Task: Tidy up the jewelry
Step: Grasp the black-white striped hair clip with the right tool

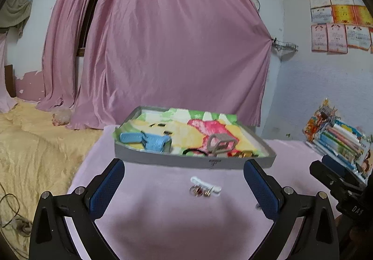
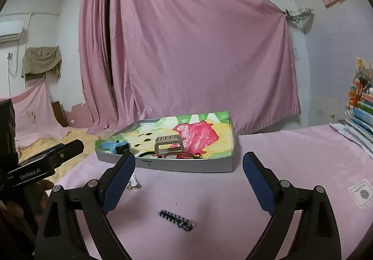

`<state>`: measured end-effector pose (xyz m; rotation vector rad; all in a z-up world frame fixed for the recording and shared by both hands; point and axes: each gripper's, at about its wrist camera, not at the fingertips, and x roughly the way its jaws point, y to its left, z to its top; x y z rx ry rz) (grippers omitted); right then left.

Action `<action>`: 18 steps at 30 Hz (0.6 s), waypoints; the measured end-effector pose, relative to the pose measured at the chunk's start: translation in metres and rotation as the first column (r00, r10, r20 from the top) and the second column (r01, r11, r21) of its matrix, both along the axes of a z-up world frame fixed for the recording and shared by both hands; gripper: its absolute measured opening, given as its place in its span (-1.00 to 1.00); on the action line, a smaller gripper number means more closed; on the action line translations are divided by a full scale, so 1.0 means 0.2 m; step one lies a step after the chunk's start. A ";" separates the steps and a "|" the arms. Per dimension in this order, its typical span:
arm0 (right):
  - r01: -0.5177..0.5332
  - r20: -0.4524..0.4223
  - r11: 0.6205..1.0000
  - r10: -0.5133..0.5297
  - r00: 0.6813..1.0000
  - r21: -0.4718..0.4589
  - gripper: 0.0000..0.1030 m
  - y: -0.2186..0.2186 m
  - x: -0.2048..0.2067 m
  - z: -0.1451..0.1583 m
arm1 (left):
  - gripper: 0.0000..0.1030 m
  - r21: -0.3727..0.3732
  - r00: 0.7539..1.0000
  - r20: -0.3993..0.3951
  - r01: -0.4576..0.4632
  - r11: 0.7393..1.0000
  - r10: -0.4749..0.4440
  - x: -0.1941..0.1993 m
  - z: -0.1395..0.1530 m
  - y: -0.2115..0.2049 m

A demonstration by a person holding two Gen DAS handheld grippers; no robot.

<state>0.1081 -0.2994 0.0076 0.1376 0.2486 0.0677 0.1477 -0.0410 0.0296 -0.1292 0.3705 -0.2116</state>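
Observation:
A grey tray (image 1: 177, 162) (image 2: 186, 165) lined with bright patterned paper sits on the pink cloth. It holds a blue hair clip (image 1: 149, 139) (image 2: 115, 146), a beige claw clip (image 1: 221, 144) (image 2: 169, 144) and dark and red hair ties (image 1: 195, 152). In front of it lie small rings on a white piece (image 1: 204, 188) (image 2: 134, 184), between the wide-apart fingers of my open left gripper (image 1: 184, 186). A black-and-white patterned hair clip (image 2: 176, 216) lies on the cloth just under my open right gripper (image 2: 188, 181). Neither gripper holds anything.
Pink curtains (image 1: 163, 38) hang behind the tray. Stacked books (image 1: 340, 138) stand at the right edge of the cloth. A yellow blanket (image 1: 35, 155) lies to the left. A white label card (image 2: 361, 192) rests on the cloth at right.

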 end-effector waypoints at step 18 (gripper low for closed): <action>-0.097 -0.286 0.995 0.086 0.954 -0.025 0.77 0.01 0.11 -0.19 | 0.99 0.045 0.943 -0.328 0.068 0.997 -0.050 0.19 -0.18 -0.02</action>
